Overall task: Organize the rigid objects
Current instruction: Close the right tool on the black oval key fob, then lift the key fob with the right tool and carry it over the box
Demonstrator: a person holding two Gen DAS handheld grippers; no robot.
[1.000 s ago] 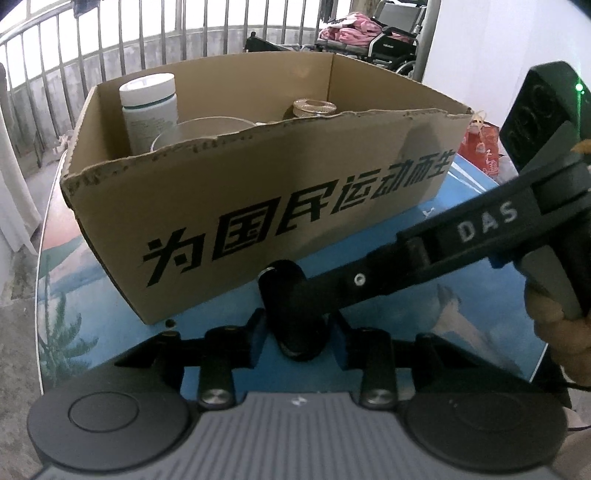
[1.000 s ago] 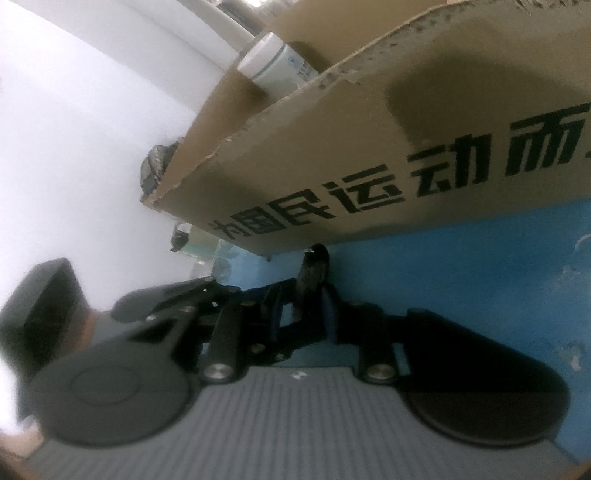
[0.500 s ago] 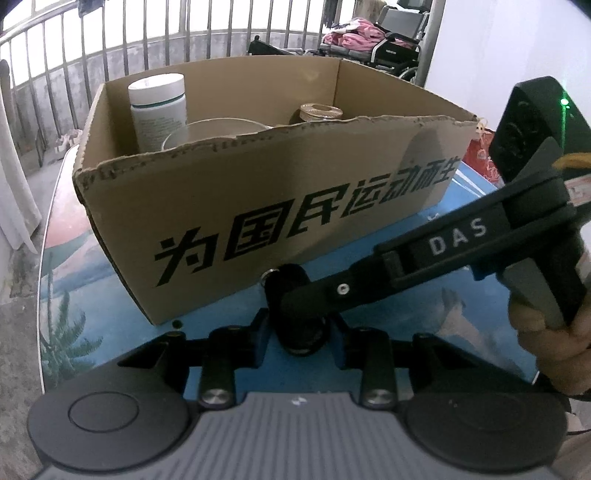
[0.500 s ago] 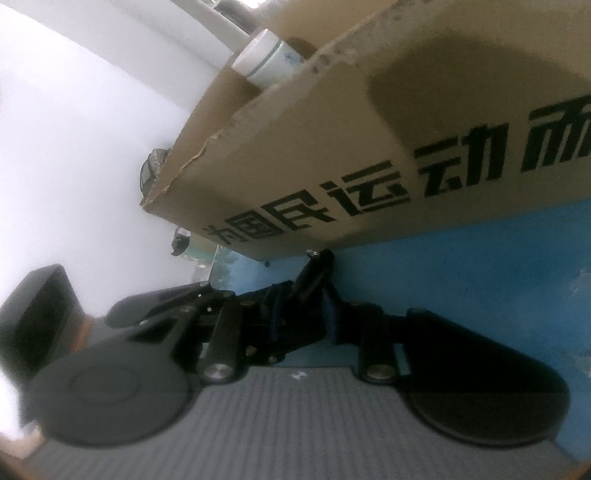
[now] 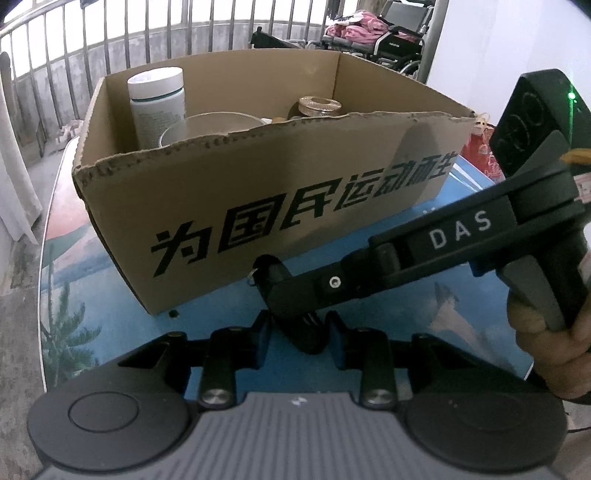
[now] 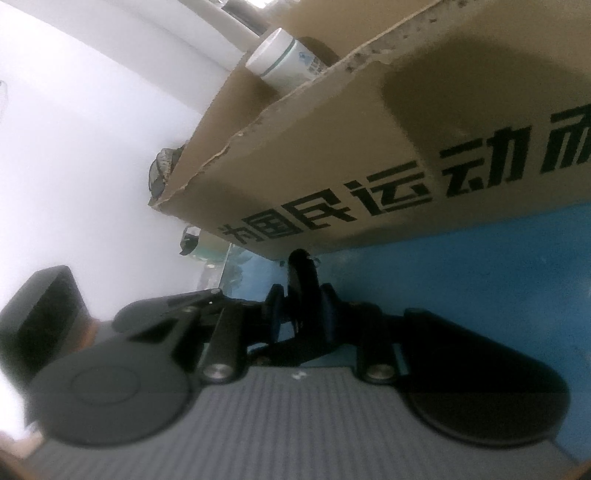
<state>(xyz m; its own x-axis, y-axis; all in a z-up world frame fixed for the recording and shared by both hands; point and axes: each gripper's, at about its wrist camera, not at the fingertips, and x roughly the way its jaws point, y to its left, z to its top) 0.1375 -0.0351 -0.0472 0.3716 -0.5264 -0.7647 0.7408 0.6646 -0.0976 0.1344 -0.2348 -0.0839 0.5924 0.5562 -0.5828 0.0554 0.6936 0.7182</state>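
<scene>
Looks like a home balcony/veranda w/ household clutter. Far side: grey metal railing bars over a low concrete wall, daylight behind. Far right: folded black wheelchair w/ pink clothes heaped on it, next to a white plastered wall. Near: round table w/ blue printed scenic top, carrying an open brown cardboard box w/ black Chinese lettering holding a white plastic jar & glassware.

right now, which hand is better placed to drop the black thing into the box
Left, probably. Both the left gripper and right gripper clamp the black object, but the left faces the cardboard box squarely, seeing over its rim; the right is rolled sideways.
</scene>
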